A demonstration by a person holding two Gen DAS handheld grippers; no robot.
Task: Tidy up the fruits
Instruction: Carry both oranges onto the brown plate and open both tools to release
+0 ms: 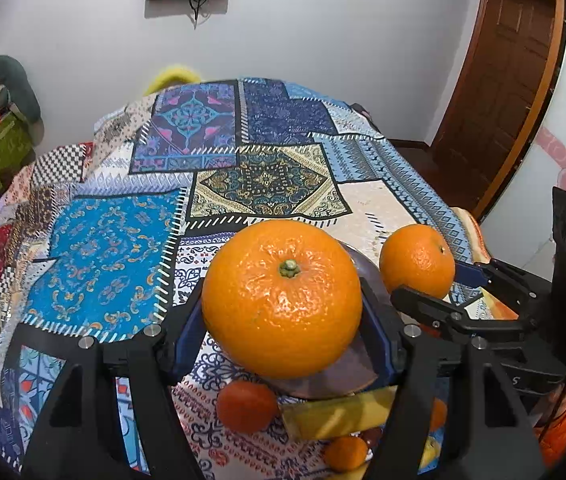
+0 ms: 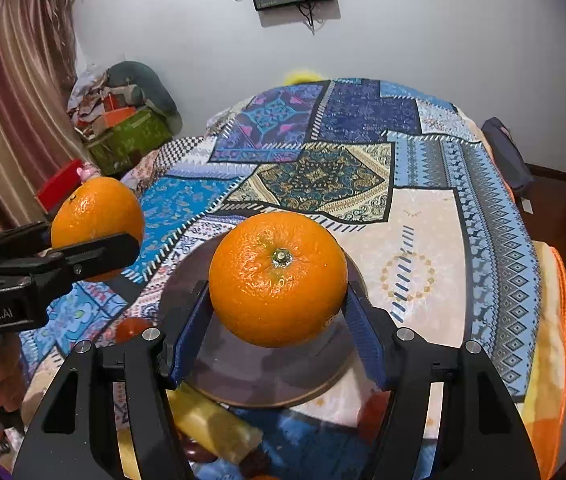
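Note:
My left gripper (image 1: pixel 283 296) is shut on a large orange (image 1: pixel 275 320), its blue pads pressing both sides, stem end up. It hangs above a dark round plate (image 1: pixel 323 384) on the patchwork cloth. To its right, my right gripper (image 1: pixel 439 284) is shut on a second orange (image 1: pixel 417 258). In the right wrist view that second orange (image 2: pixel 279 280) sits between the right gripper's (image 2: pixel 279 292) pads over the same plate (image 2: pixel 267 380). At the left of that view the left gripper (image 2: pixel 83 240) grips the first orange (image 2: pixel 95 212).
Small tangerines (image 1: pixel 247 406) (image 1: pixel 346 453) and a yellow fruit (image 1: pixel 335 414) lie on the cloth near the plate's front. The patterned cloth (image 2: pixel 423 220) covers a bed running back to the wall. Boxes and clutter (image 2: pixel 123 132) stand at the left, a wooden door (image 1: pixel 503 80) at the right.

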